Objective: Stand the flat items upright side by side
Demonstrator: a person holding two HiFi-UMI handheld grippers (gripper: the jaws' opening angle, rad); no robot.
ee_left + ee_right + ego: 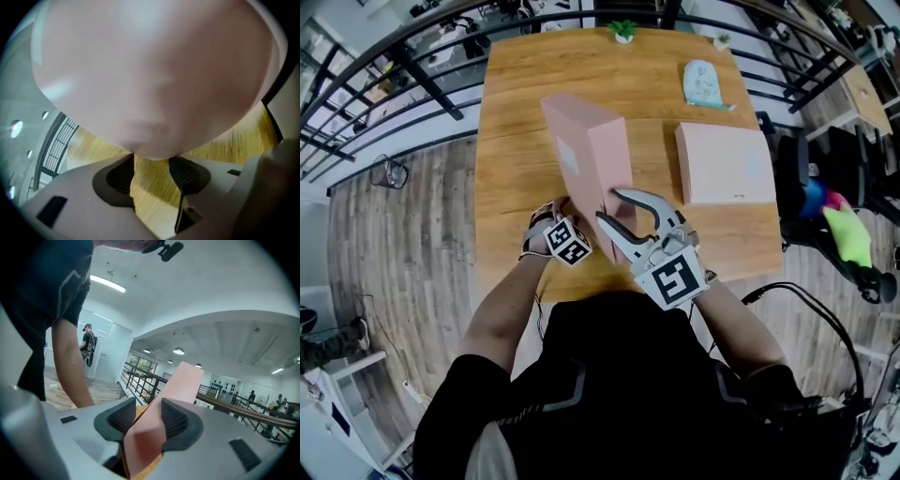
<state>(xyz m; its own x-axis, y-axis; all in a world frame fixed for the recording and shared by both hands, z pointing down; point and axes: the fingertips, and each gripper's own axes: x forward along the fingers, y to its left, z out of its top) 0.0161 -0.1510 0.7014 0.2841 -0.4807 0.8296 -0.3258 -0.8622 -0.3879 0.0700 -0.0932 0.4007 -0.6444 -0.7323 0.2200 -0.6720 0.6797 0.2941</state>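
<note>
1. Boxes are the subject: an upright box (pixel 581 159), pale pink, stands on a long edge in the middle of the wooden surface (pixel 525 84). Its long axis runs from near to far, leaning a little toward the far left.
2. A flat box (pixel 727 164) of the same pink lies on its broad face to the right, well apart, not yet stood up.
3. The left tool (pixel 564 208) meets the near end of the upright box from the left. In the left gripper view its jaws stand fairly wide, and the lower edge of the upright box (pixel 150 70) is caught between the pad tips, with bare wood showing below.
4. The right tool (pixel 607 206) meets the same near end from the right. In the right gripper view its jaws are narrower and closed on a corner of the upright box (pixel 185 380), which rises at a slant from between the pads.
5. With one item up and one down, the task looks about half done.
6. The relation that matters next is that the flat box lies to the right and slightly far of both tools, with the right tool the nearer one. As a judgement, the right hand would fetch it while the left steadies the upright box. Letting go too soon could tip the upright box over.
</note>
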